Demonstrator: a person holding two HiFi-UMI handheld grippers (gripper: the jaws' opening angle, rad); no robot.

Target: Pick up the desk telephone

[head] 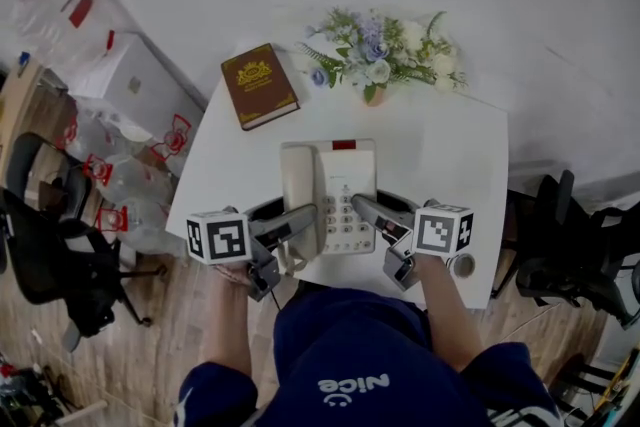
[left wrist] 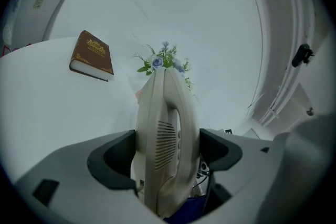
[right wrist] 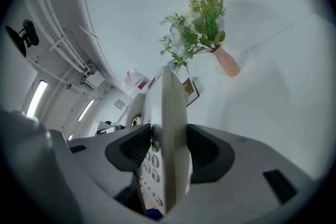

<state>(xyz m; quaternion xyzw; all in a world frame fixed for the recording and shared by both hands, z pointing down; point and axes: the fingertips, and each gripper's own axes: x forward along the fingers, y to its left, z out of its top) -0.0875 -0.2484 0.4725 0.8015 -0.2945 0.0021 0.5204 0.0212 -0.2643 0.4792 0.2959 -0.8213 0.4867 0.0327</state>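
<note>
The desk telephone (head: pixel 330 177) points lengthwise toward the flowers (head: pixel 385 50); my left gripper (head: pixel 298 221) clamps its handset side; my right gripper (head: pixel 368 207) clamps its keypad edge.

Book (head: pixel 259 85) title, telephone (head: pixel 335 190) key labels too small.

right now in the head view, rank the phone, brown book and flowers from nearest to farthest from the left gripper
1. desk telephone, held between the left gripper jaws.
2. brown book, farther back, on the left.
3. flowers, farthest back, to the right.
</note>
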